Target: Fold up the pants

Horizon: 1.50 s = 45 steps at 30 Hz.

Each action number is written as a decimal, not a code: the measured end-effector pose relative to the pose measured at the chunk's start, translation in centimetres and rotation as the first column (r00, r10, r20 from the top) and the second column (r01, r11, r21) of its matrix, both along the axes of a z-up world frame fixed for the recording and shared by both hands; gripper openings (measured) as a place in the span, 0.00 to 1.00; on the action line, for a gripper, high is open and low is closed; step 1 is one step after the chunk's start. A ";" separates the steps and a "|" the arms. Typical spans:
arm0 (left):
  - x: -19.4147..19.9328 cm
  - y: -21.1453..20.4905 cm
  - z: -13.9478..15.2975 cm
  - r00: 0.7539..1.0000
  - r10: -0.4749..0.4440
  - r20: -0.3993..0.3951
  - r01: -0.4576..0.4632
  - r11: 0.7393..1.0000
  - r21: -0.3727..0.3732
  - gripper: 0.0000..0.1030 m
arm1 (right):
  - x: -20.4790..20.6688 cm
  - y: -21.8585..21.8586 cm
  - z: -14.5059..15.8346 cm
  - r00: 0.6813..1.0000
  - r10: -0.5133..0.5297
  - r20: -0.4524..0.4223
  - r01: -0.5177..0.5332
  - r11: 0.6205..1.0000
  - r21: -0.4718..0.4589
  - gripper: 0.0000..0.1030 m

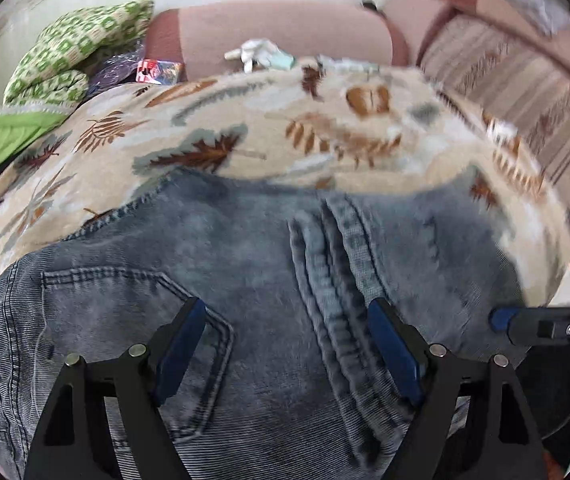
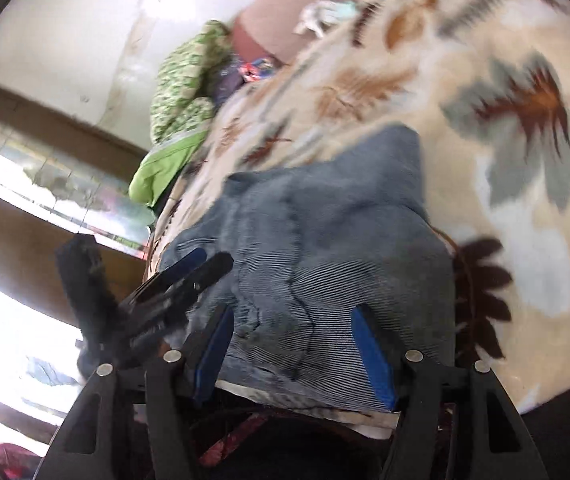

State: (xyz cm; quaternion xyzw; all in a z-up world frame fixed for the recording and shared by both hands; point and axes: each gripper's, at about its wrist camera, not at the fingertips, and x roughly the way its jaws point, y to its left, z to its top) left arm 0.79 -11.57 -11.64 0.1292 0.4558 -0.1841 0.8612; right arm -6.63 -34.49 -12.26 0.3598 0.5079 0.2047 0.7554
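Note:
Blue denim pants (image 1: 245, 264) lie folded on a leaf-patterned blanket (image 1: 245, 120), back pocket and centre seam facing up. My left gripper (image 1: 285, 312) is open just above the denim, its blue pads either side of the seam. My right gripper (image 2: 291, 316) is open over the pants (image 2: 325, 248) near their edge at the bed's side. The right gripper's fingertip (image 1: 503, 319) shows at the right of the left wrist view. The left gripper (image 2: 189, 272) shows at the left of the right wrist view.
A green patterned quilt (image 1: 81, 48) and small packets lie at the blanket's far left. A pink sofa back (image 1: 277, 28) with white cloths runs behind, with a striped cushion (image 1: 525, 76) to the right. A window (image 2: 45, 184) is left of the bed.

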 end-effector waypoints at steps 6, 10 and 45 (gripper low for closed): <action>0.5 1.1 0.0 1.000 0.023 -0.014 -0.024 1.000 -0.009 0.82 | 1.1 -0.7 -1.1 0.998 0.037 -0.056 -0.036 0.999 0.016 0.60; 1.2 2.7 0.4 0.997 0.064 -0.038 -0.067 0.994 -0.091 0.82 | 2.3 -1.7 1.4 0.999 -0.005 0.040 0.003 0.999 0.037 0.61; -1.3 28.2 6.8 0.769 0.633 -0.088 -0.638 0.754 -0.155 0.82 | 6.1 5.5 -0.2 0.969 0.207 0.133 -0.217 0.974 0.061 0.63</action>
